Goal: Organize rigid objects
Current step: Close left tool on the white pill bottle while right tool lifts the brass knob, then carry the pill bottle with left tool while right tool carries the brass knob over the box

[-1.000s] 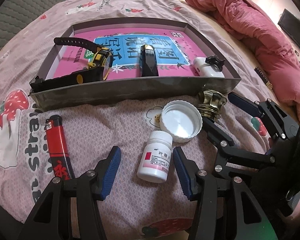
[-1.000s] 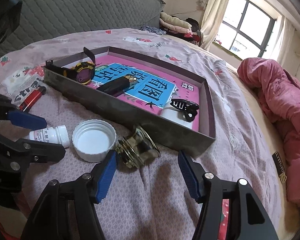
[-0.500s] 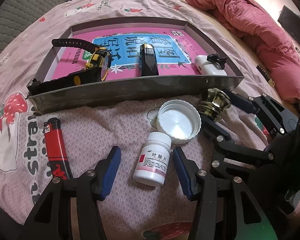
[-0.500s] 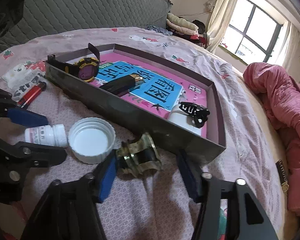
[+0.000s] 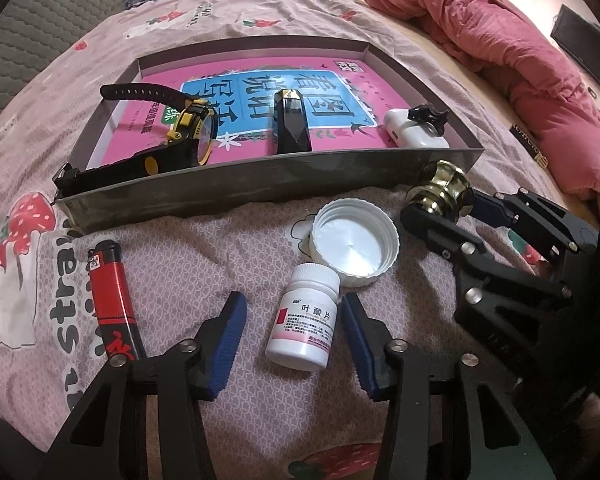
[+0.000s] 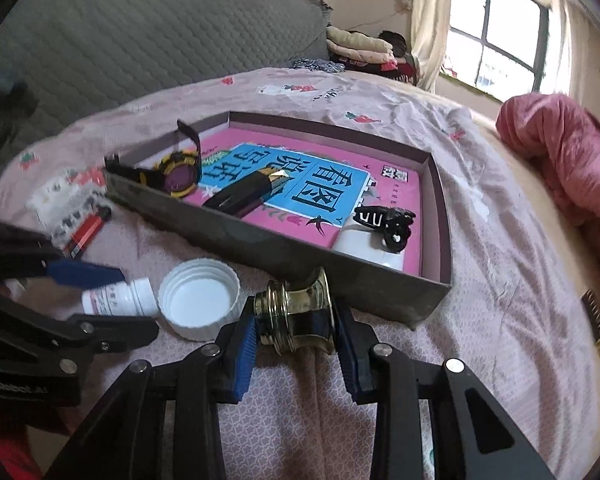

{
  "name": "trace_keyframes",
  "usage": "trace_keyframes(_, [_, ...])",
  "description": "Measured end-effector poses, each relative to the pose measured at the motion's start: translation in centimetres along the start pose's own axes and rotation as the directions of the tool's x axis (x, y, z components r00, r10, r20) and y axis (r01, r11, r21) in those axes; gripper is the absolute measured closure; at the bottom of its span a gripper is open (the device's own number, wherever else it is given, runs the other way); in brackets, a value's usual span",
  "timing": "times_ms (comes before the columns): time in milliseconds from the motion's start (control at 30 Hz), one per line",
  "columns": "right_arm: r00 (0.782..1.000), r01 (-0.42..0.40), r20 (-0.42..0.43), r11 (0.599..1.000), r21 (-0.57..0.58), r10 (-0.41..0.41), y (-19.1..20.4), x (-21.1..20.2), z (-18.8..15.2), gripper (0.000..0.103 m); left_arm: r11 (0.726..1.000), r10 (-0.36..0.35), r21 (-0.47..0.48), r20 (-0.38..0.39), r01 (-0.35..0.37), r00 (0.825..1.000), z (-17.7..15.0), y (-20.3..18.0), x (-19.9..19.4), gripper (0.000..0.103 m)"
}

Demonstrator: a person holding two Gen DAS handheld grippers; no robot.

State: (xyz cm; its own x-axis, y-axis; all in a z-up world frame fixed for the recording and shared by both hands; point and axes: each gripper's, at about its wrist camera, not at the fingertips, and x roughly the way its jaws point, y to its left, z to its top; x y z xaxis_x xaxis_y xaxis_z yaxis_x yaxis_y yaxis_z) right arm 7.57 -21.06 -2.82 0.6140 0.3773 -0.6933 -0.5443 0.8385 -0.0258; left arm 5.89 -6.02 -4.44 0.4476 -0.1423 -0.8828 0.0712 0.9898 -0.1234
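Left wrist view: left gripper [image 5: 292, 340] is pointed down at the pink bedsheet [image 5: 228, 256], jaws apart and just been closing, with the white pill bottle [image 5: 304, 324] lying between them; the right pad is seen at the bottle's side, the left pad is clear of it, so no clamp. White jar lid [image 5: 354, 246] is seen upturned, touching the bottle's cap end. Red lighter [image 5: 114, 300] is laid left of the jaws. Grey tray [image 5: 260, 190] is set beyond, lined with a pink book cover; watch [image 5: 180, 140], black faceted case [image 5: 292, 126] and white charger with black clip [image 5: 414, 134] are held inside. Brass knob [image 5: 444, 192] is seen just outside the tray's near right corner, pinched by the right gripper [image 5: 446, 210].

Right wrist view: right gripper [image 6: 296, 326] jaws have just been closing and are clamped on the brass knob [image 6: 298, 316], both blue pads pressed to its ends. Knob sits by the tray wall [image 6: 300, 256], beside the jar lid [image 6: 198, 304]. Pill bottle [image 6: 118, 300] is seen between the left gripper's fingers [image 6: 84, 274]. Frame is slightly blurred.
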Motion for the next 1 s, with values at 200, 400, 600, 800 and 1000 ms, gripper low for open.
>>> trace_keyframes(200, [0.999, -0.053, 0.017, 0.994, 0.094, 0.051, -1.4, -0.6, 0.1, 0.067, 1.000, -0.013, -0.003, -0.003, 0.013, 1.000, -0.1, 0.2, -0.2, 0.068])
trace_keyframes(400, [0.995, -0.096, 0.036, 0.982, 0.163, 0.091, -2.5, -0.9, 0.1, 0.067, 1.000, -0.022, -0.001, 0.002, 0.022, 1.000, -0.3, 0.3, -0.6, 0.076])
trace_keyframes(600, [0.994, -0.101, 0.066, 0.979, 0.178, 0.091, -2.7, -1.8, 0.3, 0.068, 0.999, -0.029, -0.014, 0.028, 0.029, 0.999, -0.2, 0.5, -1.5, 0.076])
trace_keyframes(800, [0.993, -0.097, 0.085, 0.981, 0.170, 0.084, -2.6, -2.6, 0.5, 0.068, 0.999, -0.030, -0.016, 0.063, 0.031, 0.998, 0.0, 0.7, -2.5, 0.076])
trace_keyframes(1000, [0.988, -0.092, 0.136, 0.980, 0.175, 0.068, -2.5, -4.0, 0.8, 0.067, 0.999, -0.027, -0.020, 0.116, 0.029, 0.993, 0.6, 0.8, -3.9, 0.076])
